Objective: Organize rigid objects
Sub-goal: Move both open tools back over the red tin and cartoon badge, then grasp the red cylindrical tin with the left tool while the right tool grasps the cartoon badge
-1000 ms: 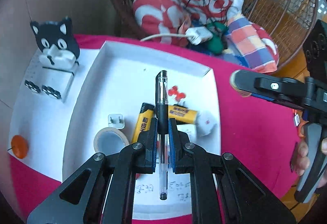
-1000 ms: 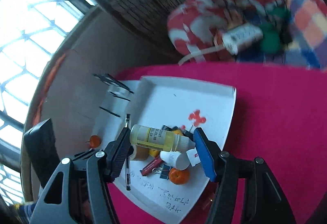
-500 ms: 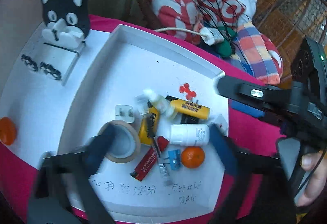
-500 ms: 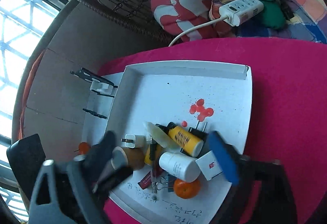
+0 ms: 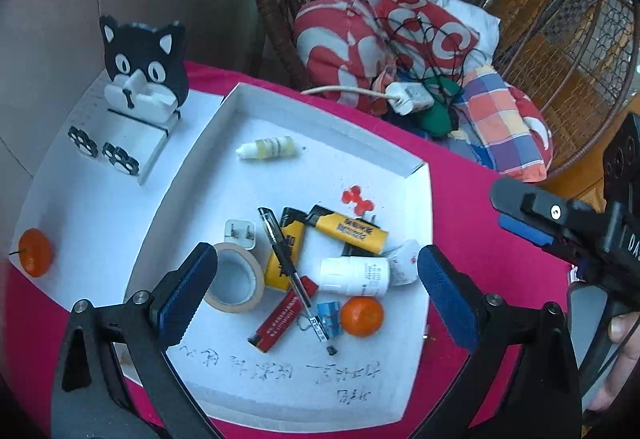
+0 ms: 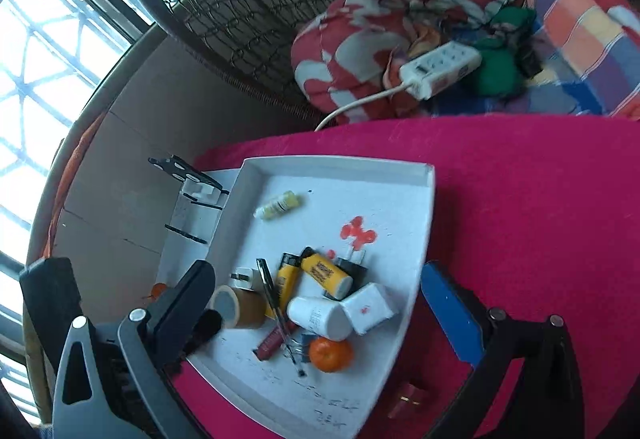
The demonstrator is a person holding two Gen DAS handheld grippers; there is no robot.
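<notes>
A white tray (image 5: 416,175) on the pink cloth holds a heap of small items. On the heap lies a black pen (image 5: 288,267), across a yellow lighter (image 5: 348,229), a red lighter (image 5: 282,319), a white bottle (image 5: 354,276), a tape roll (image 5: 234,281) and an orange (image 5: 362,316). A small yellowish bottle (image 5: 266,150) lies alone at the tray's far side. My left gripper (image 5: 316,295) hangs open above the heap, holding nothing. My right gripper (image 6: 320,311) is open and empty too, over the same heap, with the small bottle (image 6: 279,205) beyond it.
A black-and-white cat stand (image 5: 144,67) and a second orange (image 5: 35,252) sit on a white board left of the tray. A wicker chair with cushions and a power strip (image 5: 408,99) stands behind. A small red item (image 6: 408,395) lies on the cloth.
My left gripper opened and let go of the pen, which now lies on the heap. My right gripper opened and released the small yellowish bottle, which now lies at the tray's far side.
</notes>
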